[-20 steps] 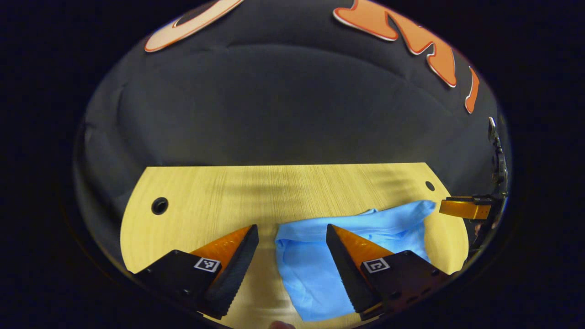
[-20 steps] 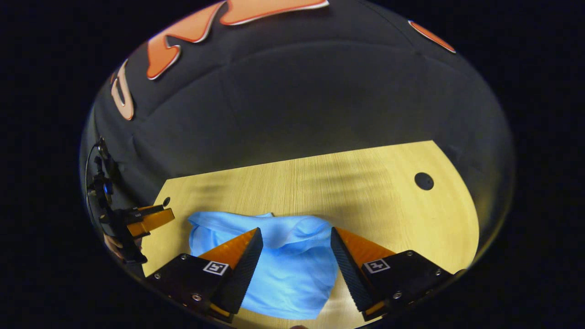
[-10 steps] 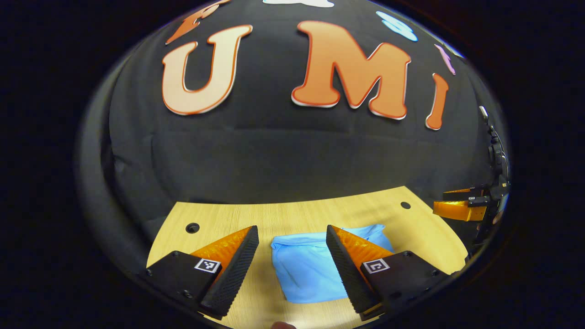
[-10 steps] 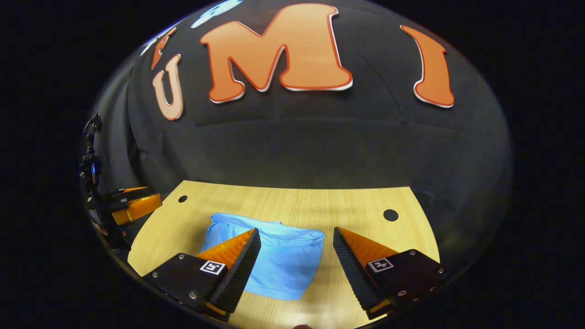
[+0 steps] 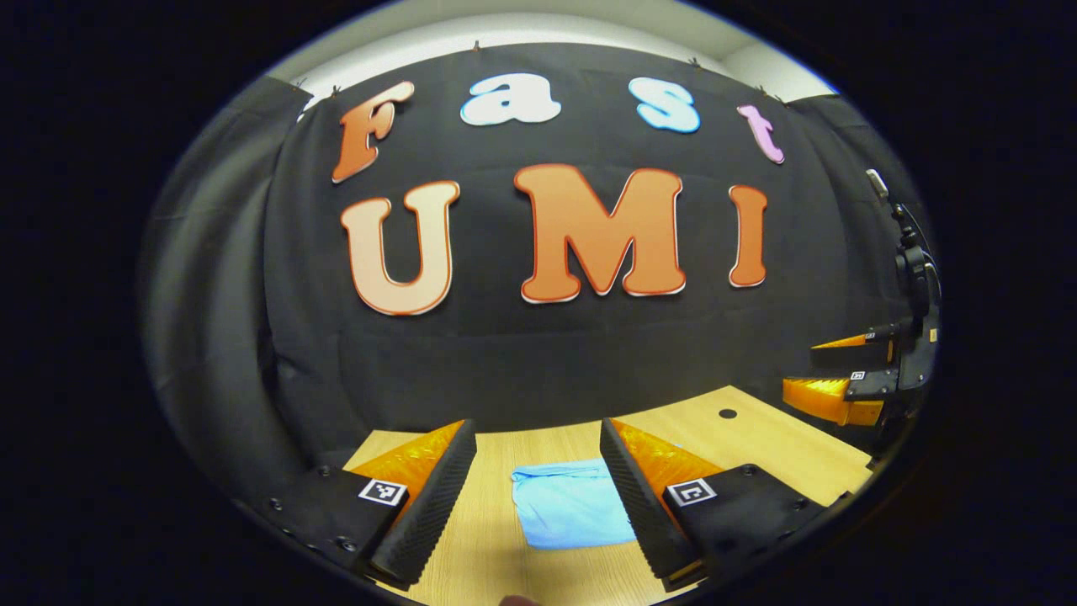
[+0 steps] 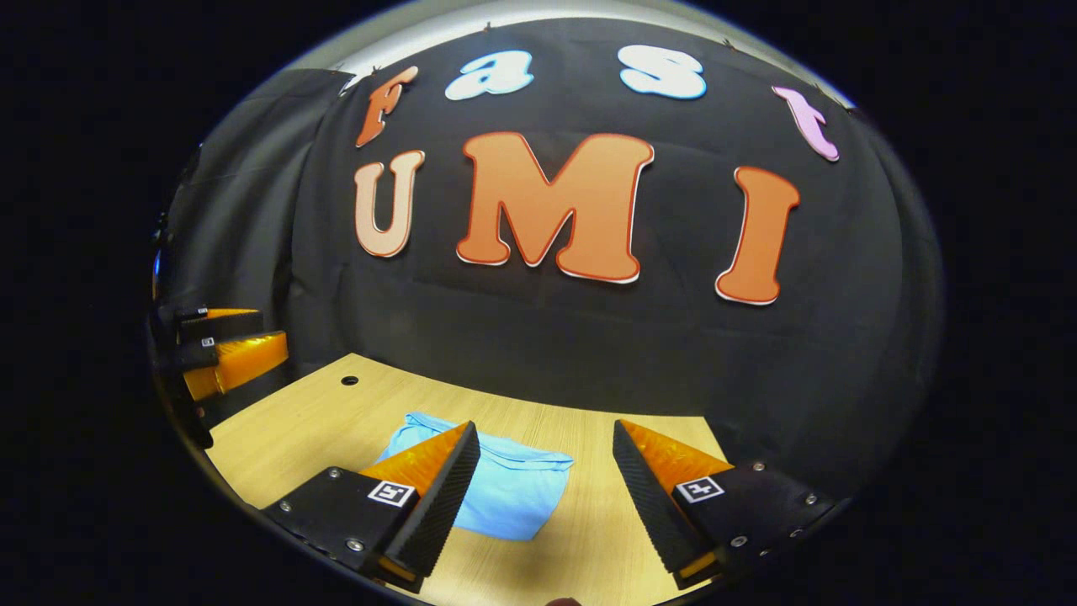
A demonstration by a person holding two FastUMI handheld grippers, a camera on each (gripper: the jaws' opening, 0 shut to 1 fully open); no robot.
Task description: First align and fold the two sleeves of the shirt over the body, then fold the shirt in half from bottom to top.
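— Where is the blue shirt (image 5: 572,515) seen?
— It is seen folded small on the wooden counter (image 6: 278,433), perhaps a bit rumpled.
— And the grippers?
— The left gripper (image 5: 538,492) and right gripper (image 6: 547,497) are held wide open above it; nothing is gripped.

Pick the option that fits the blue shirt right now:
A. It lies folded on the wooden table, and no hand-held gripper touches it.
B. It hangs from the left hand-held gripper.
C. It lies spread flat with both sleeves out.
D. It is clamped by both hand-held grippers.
A: the shirt lies as a compact folded bundle on the table, while the left hand-held gripper and the right hand-held gripper are open above it.
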